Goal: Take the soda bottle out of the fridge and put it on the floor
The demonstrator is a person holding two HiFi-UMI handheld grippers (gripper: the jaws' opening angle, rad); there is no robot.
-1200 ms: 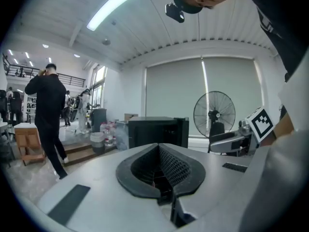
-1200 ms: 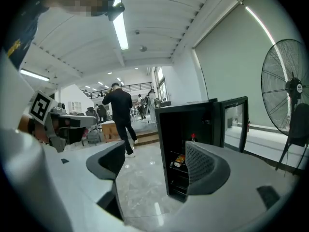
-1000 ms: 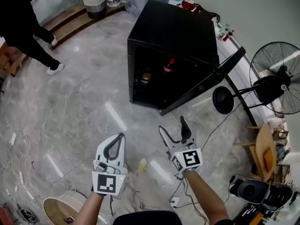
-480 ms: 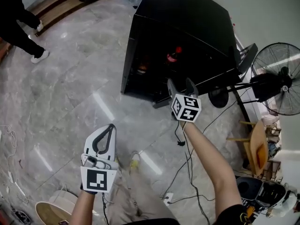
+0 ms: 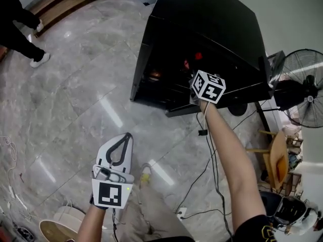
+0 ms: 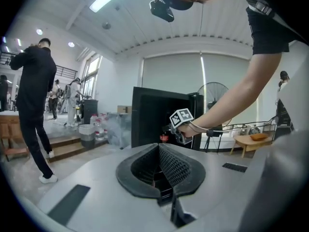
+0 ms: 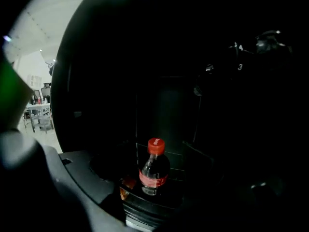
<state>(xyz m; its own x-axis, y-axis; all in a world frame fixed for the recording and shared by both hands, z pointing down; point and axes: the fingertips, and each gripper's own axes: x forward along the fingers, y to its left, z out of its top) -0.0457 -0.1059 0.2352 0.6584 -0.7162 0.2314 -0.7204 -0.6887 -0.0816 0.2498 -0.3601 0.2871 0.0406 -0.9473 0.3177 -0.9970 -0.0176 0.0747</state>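
Grey marble floor [image 5: 75,95] fills most of what you see from your head, glossy and streaked with light. On it stands the black fridge [image 5: 212,19], its door swung open towards the fan [image 5: 303,84] at the right edge. A bystander in black [image 5: 15,29] is at the upper left, beside a wooden step [image 5: 55,4]. Black cables [image 5: 209,150] trail over the floor under your right arm.

Your right arm is stretched out, and the right gripper [image 5: 202,80] has its marker cube at the mouth of the fridge, with the jaws reaching into the dark inside. Those tongs stand spread. They have just been closing a little, yet they pinch nothing. The right gripper view is dark, and only the grey flank of one jaw shows at its lower left.

Your left gripper [image 5: 127,136] hangs low over the floor, well apart from the fridge. Its tongs are pressed together at the tips, nothing between them.

The soda bottle [image 7: 154,170] stands upright on a shelf inside the fridge, red cap on and red label round its middle. It is straight ahead of the right gripper's jaws and untouched. Just beside it, to the left, sits something small and orange [image 7: 126,185] that you cannot make out.
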